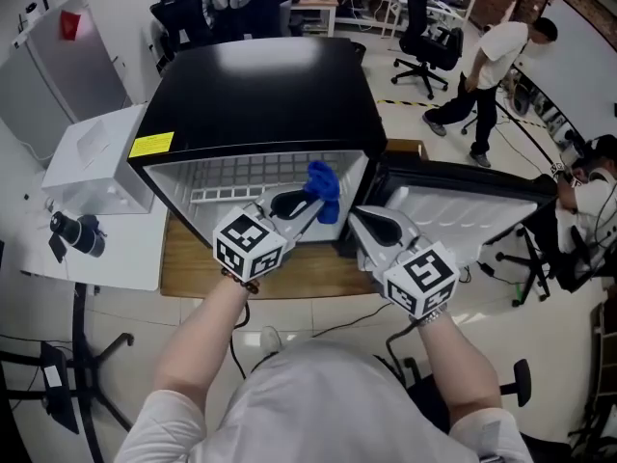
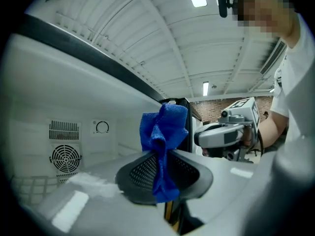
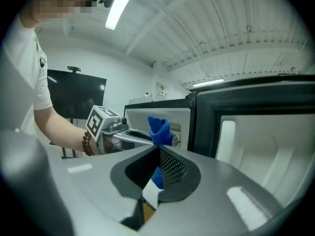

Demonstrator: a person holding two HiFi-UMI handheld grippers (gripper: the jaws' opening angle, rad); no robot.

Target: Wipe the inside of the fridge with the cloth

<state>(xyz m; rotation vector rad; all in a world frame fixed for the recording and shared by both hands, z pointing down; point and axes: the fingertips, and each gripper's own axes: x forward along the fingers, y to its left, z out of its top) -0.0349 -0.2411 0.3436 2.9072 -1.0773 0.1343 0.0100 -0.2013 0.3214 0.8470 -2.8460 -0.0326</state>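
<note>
The black fridge (image 1: 260,95) stood with its door (image 1: 463,196) swung wide toward three o'clock in the head view, white lining showing, and the left gripper (image 1: 307,208) was right at the mouth of the cabinet. Its jaws were pinched tight on the blue cloth (image 1: 323,189), which bunched up above the tips and hung a short tail below them. The left gripper view confirmed it: the cloth (image 2: 165,127) was clamped dead centre between the two dark meshed pads of the left gripper (image 2: 160,155), with the fridge's white back wall behind. On that wall a round fan grille (image 2: 65,157) sat at eight o'clock and a small dial (image 2: 102,127) at ten o'clock from the cloth. A wire shelf (image 1: 241,174) ran across the cabinet behind the cloth in the head view. The right gripper (image 1: 355,216) sat just beside the left one, at three o'clock from it, near the door's hinge edge. Its jaws were closed tip to tip with nothing between them, as the right gripper view showed for the right gripper (image 3: 157,149). The cloth (image 3: 159,127) seen past those tips was in the left gripper (image 3: 146,136), not touching the right one. A wooden board (image 1: 193,263) lay under the fridge.
</note>
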